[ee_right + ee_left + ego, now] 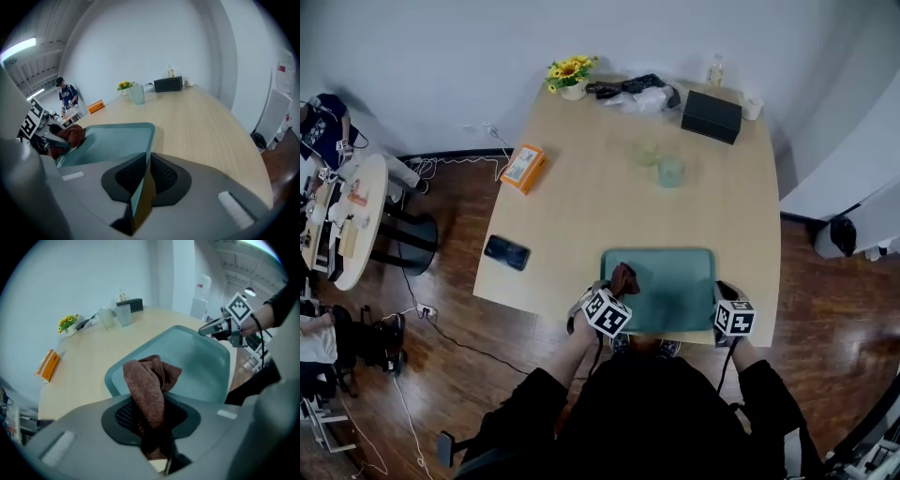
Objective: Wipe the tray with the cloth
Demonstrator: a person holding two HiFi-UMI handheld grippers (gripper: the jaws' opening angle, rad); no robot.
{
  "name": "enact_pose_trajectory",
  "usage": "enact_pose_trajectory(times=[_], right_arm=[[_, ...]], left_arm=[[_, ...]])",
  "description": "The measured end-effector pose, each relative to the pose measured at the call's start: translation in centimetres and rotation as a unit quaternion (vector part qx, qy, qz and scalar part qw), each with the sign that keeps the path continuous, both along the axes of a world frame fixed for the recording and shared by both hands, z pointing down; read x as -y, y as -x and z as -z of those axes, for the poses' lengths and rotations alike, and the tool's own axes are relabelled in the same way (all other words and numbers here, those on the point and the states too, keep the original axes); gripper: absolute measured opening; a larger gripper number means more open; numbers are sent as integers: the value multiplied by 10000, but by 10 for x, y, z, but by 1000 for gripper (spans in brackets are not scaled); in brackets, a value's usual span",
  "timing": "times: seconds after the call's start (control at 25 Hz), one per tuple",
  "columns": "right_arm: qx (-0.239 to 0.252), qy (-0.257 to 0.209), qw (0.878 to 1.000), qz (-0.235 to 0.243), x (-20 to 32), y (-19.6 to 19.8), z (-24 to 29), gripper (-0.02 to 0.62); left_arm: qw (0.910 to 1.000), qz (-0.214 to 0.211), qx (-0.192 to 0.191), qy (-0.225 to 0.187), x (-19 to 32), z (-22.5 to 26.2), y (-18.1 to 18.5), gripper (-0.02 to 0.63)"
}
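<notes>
A teal tray (pixel 675 291) lies at the near edge of the wooden table (pixel 581 216). My left gripper (pixel 617 289) is shut on a crumpled brown cloth (pixel 625 278) over the tray's near left corner. In the left gripper view the cloth (pixel 147 385) bulges up between the jaws, with the tray (pixel 197 362) beyond it. My right gripper (pixel 719 292) is shut on the tray's right rim. The right gripper view has the thin teal rim (pixel 140 187) clamped edge-on between the pads, and the cloth (pixel 70 136) at the tray's far side.
A black phone (pixel 506 252) lies left of the tray and an orange box (pixel 523 167) at the table's left edge. Two clear cups (pixel 671 170) stand mid-table. A black box (pixel 711 115), yellow flowers (pixel 570 73) and a dark bundle (pixel 633 89) line the far edge.
</notes>
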State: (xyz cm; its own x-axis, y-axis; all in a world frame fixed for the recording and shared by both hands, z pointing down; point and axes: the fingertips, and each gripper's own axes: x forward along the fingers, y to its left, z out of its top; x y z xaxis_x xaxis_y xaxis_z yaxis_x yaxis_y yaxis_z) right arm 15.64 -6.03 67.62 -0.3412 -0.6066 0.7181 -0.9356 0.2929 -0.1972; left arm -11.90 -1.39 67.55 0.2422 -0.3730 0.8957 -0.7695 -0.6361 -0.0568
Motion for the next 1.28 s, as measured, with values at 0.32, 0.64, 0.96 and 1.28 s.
enact_pose_trajectory(times=[0.32, 0.64, 0.96, 1.28], right_arm=[[481, -1108, 9909, -589, -11, -4, 110, 0], [984, -2379, 9662, -108, -36, 35, 256, 1], [1220, -3199, 9393, 210, -52, 61, 330, 0], [1234, -3219, 9384, 223, -50, 64, 330, 0]], left_arm=[[9919, 470, -1037, -572, -12, 71, -7, 78], [9565, 151, -1875, -2231, -25, 231, -8, 78], [8962, 540, -2788, -3409, -30, 313, -9, 78], [8937, 605, -2937, -3339, -28, 313, -15, 78]])
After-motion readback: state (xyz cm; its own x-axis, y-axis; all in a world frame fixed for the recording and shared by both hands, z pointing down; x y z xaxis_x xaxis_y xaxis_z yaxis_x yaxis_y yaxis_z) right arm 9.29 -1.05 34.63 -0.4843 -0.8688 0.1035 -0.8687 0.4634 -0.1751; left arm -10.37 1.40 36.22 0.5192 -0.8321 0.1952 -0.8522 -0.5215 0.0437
